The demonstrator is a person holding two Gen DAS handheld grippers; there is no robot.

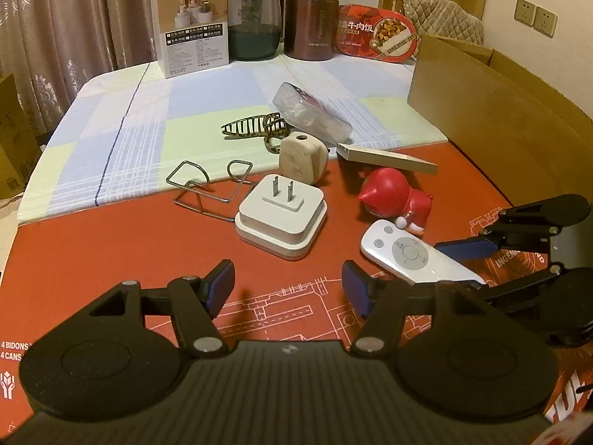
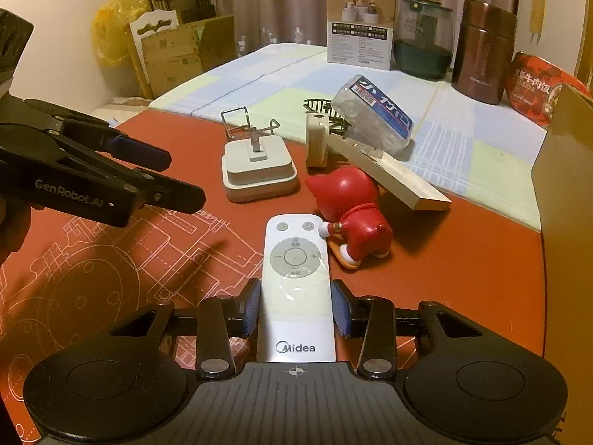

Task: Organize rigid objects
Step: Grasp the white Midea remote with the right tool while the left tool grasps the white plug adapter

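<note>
While between right tongs (image 2: 296,309): remote (image 2: 296,289) lengthwise, buttons away.

The red mat (image 1: 111,244) lies bare ahead of the left gripper (image 1: 289,289), giving open passage up to the plug (image 1: 281,218). The wire stand (image 1: 207,189) flanks the plug on the left. On the right, the remote (image 2: 296,289) and the figurine (image 2: 352,215) touching it crowd the way, with the cardboard box (image 1: 500,126) walling off that side. Containers (image 1: 311,18) line the far edge.
</note>
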